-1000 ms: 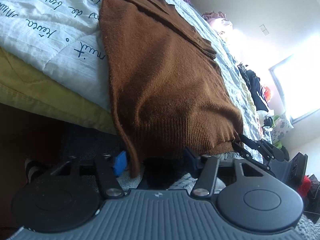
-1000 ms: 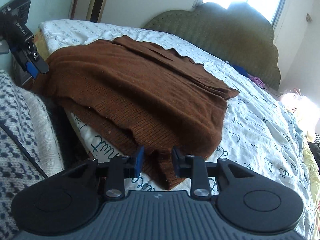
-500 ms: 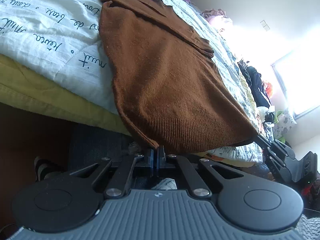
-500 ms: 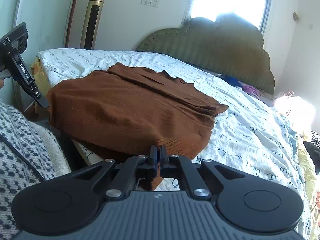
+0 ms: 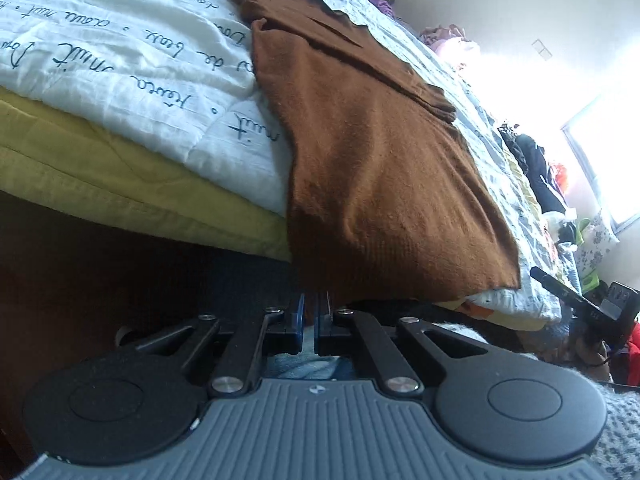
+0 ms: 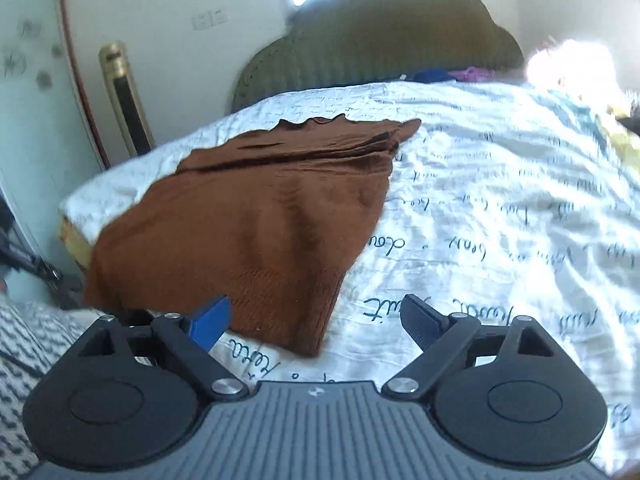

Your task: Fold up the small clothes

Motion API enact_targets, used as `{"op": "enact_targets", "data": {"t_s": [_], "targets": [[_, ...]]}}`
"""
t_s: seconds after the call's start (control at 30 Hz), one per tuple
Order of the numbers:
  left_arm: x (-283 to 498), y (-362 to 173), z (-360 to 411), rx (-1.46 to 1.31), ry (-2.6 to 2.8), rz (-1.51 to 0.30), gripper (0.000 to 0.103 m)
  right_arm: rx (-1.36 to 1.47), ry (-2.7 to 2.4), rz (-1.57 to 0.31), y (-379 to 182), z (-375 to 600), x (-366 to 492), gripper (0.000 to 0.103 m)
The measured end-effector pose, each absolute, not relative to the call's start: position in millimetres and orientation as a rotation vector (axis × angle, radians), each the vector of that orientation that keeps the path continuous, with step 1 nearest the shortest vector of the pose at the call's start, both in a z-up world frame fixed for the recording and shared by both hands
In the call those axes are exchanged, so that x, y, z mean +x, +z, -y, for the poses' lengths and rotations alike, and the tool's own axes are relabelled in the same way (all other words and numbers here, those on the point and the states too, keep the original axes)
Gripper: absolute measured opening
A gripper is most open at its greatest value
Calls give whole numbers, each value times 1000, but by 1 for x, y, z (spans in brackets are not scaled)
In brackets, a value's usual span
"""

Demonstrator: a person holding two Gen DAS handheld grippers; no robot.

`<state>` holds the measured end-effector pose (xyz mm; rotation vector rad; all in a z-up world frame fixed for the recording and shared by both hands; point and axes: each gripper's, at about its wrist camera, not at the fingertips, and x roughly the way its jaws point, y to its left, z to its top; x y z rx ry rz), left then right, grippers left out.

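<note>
A brown sweater (image 5: 380, 160) lies on the bed, on top of a white quilt (image 5: 120, 80) with dark blue handwriting on it. The bottom edge of the sweater hangs over the side of the bed, down past the yellow sheet (image 5: 120, 184) under the quilt.

In the left wrist view, the left gripper (image 5: 309, 320) sits low, at about 6 o'clock from the sweater. Its two fingers are almost together, with only a thin gap. The sweater's hanging edge comes down right at the tips. I cannot tell for sure if the cloth is pinched between them. Far off at 3 o'clock in this view, the right gripper (image 5: 580, 304) shows as a small black shape by the bed's edge.

In the right wrist view, the right gripper (image 6: 316, 320) has its fingers spread wide apart, and it holds nothing. A corner of the sweater (image 6: 256, 224) lies on the quilt (image 6: 500, 200) just in front of it, nearer the blue finger at 9 o'clock. The picture is a bit blurry. A green headboard (image 6: 380, 40) stands at 12 o'clock behind the bed. A tall gold and black tower (image 6: 124, 96) stands by the wall at 10 o'clock.
</note>
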<state>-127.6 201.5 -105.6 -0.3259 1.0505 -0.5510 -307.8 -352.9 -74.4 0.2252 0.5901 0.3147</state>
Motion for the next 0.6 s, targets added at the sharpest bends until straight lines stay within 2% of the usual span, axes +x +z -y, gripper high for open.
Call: {"op": "enact_targets", "data": {"t_s": [0.1, 0.13, 0.17, 0.2, 0.27, 0.3, 0.33, 0.43, 0.6], "targets": [[-125, -114, -221, -377, -487, -1055, 9, 380, 293, -577, -85, 366, -303, 91], [-125, -116, -226, -403, -484, -1059, 21, 405, 284, -568, -87, 368, -304, 91], [-124, -118, -228, -423, -498, -1053, 38, 430, 286, -558, -88, 370, -306, 91], [-125, -117, -228, -428, -518, -1037, 48, 447, 291, -546, -89, 372, -307, 91], [-128, -117, -225, -442, -562, -987, 87, 486, 272, -543, -90, 374, -310, 92], [-128, -117, -222, -455, -580, -970, 91, 501, 250, -573, -91, 372, -300, 92], [-127, -117, -219, -457, -585, -958, 96, 515, 231, -599, -91, 371, -294, 92], [-122, -123, -209, -418, -623, -938, 96, 530, 228, -599, -92, 368, -293, 92], [-119, -141, -185, -308, -663, -968, 87, 501, 244, -612, -91, 363, -292, 92]]}}
